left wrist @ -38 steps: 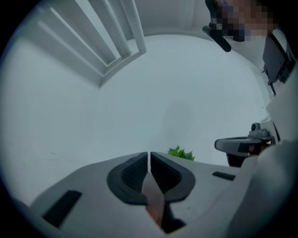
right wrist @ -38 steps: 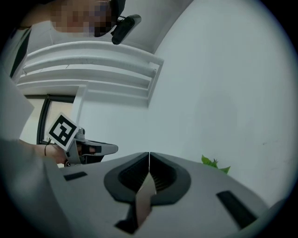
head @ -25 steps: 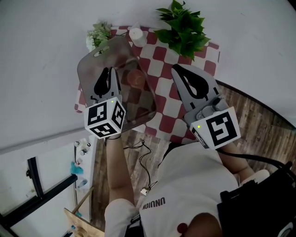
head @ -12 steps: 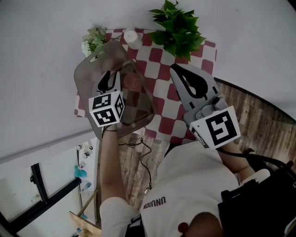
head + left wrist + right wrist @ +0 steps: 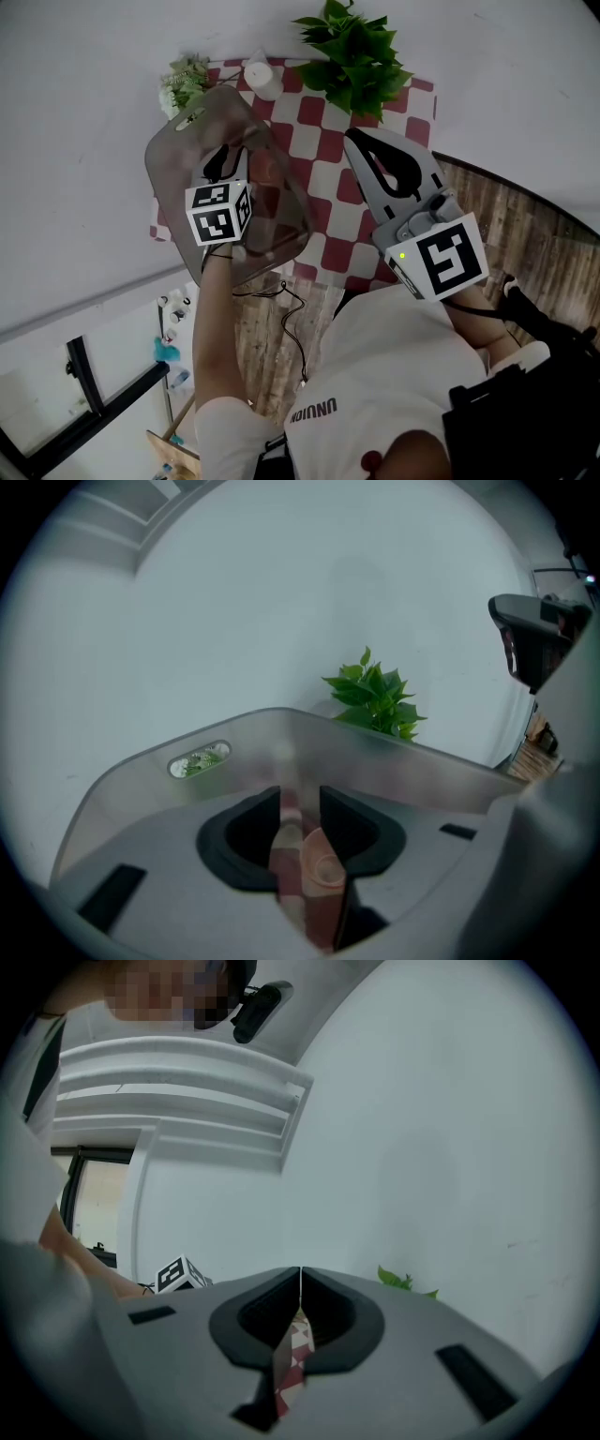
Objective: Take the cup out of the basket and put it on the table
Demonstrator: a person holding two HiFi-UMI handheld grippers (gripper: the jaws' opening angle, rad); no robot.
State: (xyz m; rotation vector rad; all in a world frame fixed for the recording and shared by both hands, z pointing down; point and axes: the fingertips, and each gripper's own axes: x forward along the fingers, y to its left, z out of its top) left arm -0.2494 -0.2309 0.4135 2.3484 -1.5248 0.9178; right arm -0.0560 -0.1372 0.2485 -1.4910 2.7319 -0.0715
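A translucent grey basket point(image 5: 178, 141) stands on the left of the red-and-white checked table point(image 5: 323, 202). A pink cup point(image 5: 267, 169) lies inside it. My left gripper point(image 5: 230, 155) reaches down into the basket, and its jaws have just been opening. In the left gripper view the cup point(image 5: 323, 866) shows through the gap of the left gripper point(image 5: 300, 794), just ahead, and the pads do not press on it. My right gripper point(image 5: 354, 139) hovers over the table right of the basket. In its own view the right gripper point(image 5: 300, 1274) has its tips together and holds nothing.
A leafy green plant point(image 5: 361, 56) stands at the table's far edge, with a white candle point(image 5: 264, 78) and a small white-flowered bunch point(image 5: 180, 80) to its left. The basket's far wall point(image 5: 281, 738) with a handle slot point(image 5: 199, 759) rises close ahead of the left gripper.
The left gripper has sunk into the basket toward the cup and its jaws have spread apart. The right gripper has stayed where it was.
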